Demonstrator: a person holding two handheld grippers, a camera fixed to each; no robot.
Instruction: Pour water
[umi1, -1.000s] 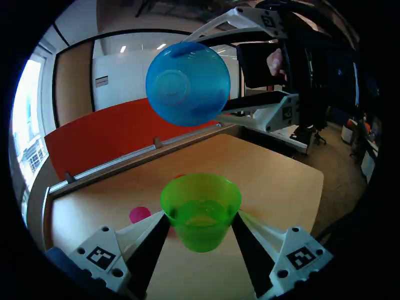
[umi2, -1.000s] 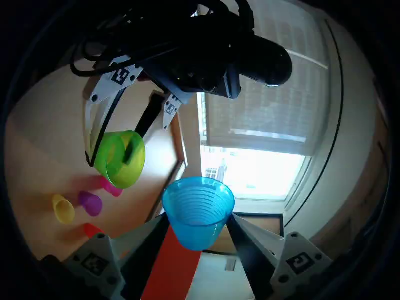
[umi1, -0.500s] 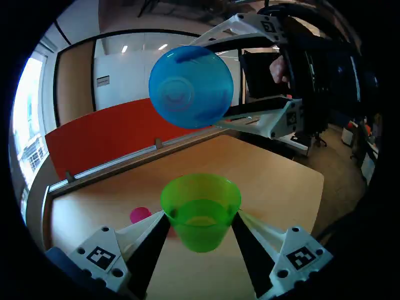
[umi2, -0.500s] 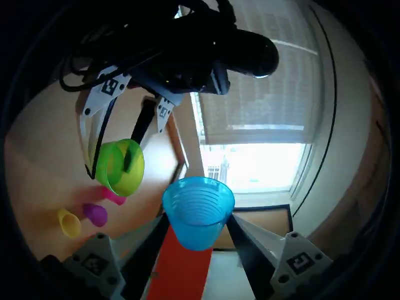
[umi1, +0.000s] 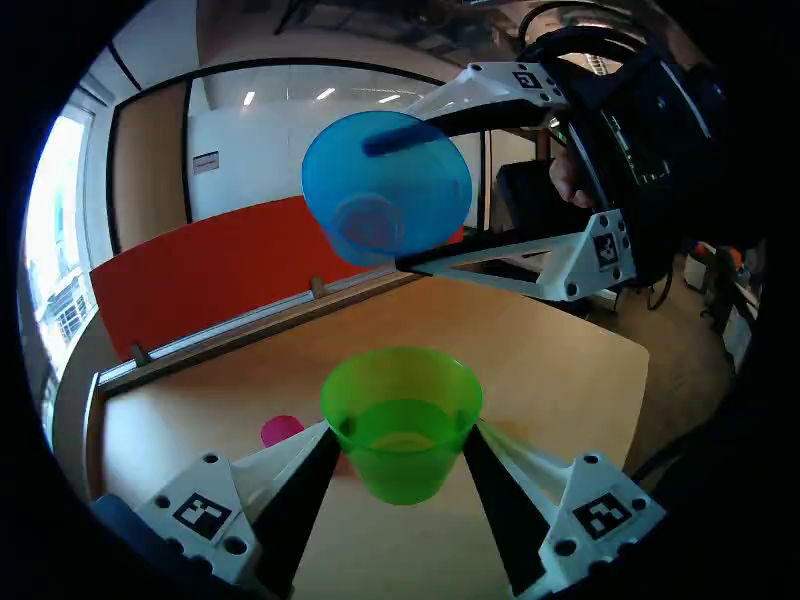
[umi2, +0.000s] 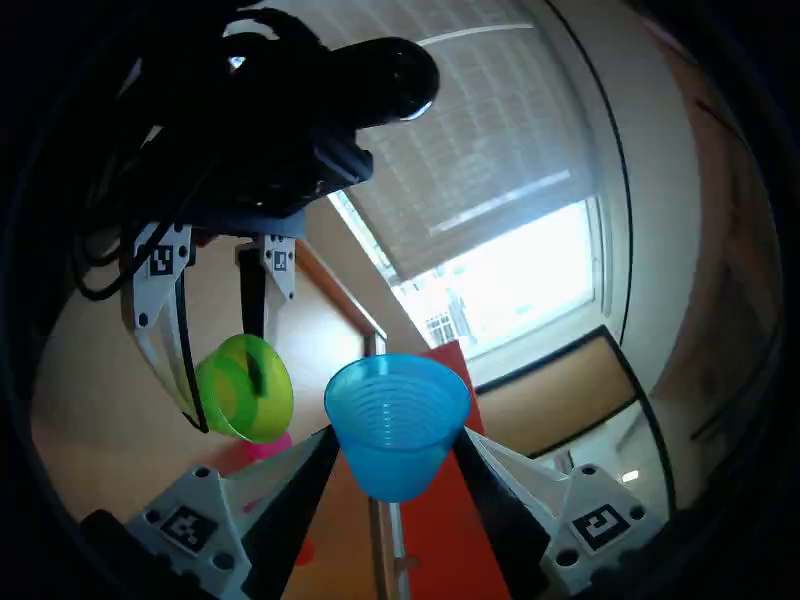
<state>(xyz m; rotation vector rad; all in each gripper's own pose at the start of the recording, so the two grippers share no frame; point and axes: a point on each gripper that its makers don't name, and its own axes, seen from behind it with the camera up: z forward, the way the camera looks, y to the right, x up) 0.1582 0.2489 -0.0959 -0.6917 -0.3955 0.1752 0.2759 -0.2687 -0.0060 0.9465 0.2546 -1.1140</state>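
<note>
Left gripper (umi1: 400, 450) grips green cup (umi1: 401, 400), water inside; right gripper (umi2: 397, 450) grips tipped blue cup (umi2: 397, 420) above, looks empty; pour likely done.

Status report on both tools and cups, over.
Left tool shut on green cup, upright. Right tool shut on blue cup, tipped, higher up. Nothing between cups.

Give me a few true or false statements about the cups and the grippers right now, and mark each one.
The left gripper grips the green cup. True.
The blue cup stands on the table. False: the right gripper holds it in the air.
A pink cup sits on the table. True.
The right gripper is open and empty. False: it is shut on the blue cup.
</note>
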